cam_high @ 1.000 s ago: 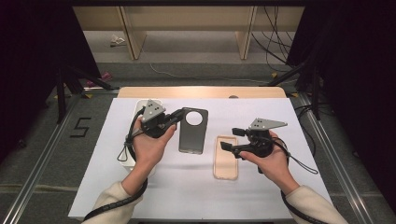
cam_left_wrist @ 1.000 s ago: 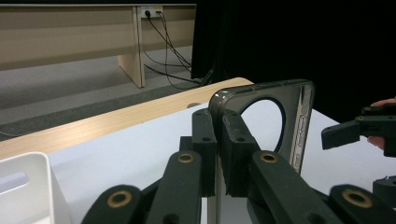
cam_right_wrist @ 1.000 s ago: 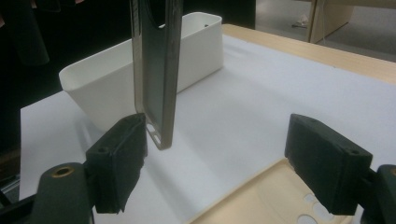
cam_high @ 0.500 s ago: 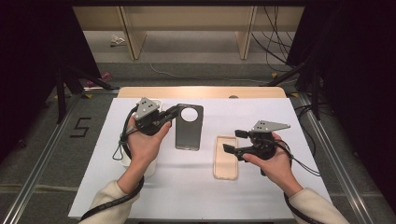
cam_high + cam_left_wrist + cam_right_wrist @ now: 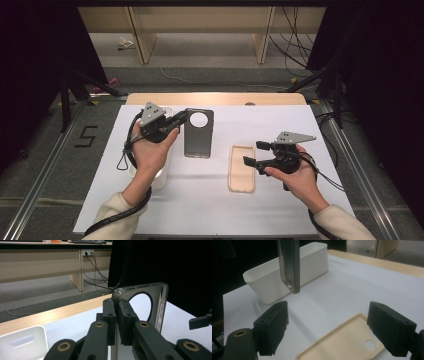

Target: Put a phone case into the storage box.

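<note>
Counts on the white-covered desk (image 5: pixel 210 210):

- Phone cases: 2. One was a dark grey translucent case with a round camera cutout (image 5: pixel 198 134), toward the far left part of the desk; one was a beige soft case (image 5: pixel 242 169), flat near the middle, right of the dark one.
- Bins: 1, a white rectangular plastic one (image 5: pixel 287 272) along the left edge.
- Handheld two-jaw grippers: 2, the left gripper (image 5: pixel 176 120) and the right gripper (image 5: pixel 254 154).

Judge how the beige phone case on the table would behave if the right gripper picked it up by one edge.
The beige phone case looks like a thin, hollow shell, so probably light. Its matte, rubbery look in the right gripper view suggests soft material that may flex or droop when pinched at one edge. Lying flat on the white table cover, it seems unlikely to roll or tip.
</note>
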Action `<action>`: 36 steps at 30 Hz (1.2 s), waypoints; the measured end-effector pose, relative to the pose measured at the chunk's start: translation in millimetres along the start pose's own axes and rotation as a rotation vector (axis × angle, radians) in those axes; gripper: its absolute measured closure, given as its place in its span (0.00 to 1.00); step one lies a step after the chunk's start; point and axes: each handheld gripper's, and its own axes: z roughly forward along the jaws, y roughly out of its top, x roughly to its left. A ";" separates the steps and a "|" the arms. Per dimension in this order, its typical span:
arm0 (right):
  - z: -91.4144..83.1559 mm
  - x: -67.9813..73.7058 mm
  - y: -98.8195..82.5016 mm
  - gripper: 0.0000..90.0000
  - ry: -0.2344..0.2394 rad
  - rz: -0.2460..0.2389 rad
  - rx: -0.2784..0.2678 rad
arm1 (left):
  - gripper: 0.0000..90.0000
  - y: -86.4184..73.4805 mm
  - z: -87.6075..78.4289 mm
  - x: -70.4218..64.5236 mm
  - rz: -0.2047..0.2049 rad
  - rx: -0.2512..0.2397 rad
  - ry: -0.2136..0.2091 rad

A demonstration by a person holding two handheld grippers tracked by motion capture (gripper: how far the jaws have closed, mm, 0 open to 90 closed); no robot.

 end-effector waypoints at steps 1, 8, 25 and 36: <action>-0.5 -0.1 -0.5 0.20 0.001 0.000 0.001 | 0.94 0.2 -0.4 0.7 -0.001 -0.001 0.002; -5.3 -0.4 -5.0 0.19 -0.005 0.002 0.005 | 0.94 1.8 -2.9 5.7 -0.010 -0.008 0.014; -16.9 -3.9 -13.5 0.18 -0.032 0.014 0.011 | 0.94 8.8 -8.6 18.7 -0.019 -0.032 0.033; -20.7 -4.8 -17.4 0.18 -0.057 0.025 0.016 | 0.94 16.8 -6.5 34.2 -0.033 -0.049 0.031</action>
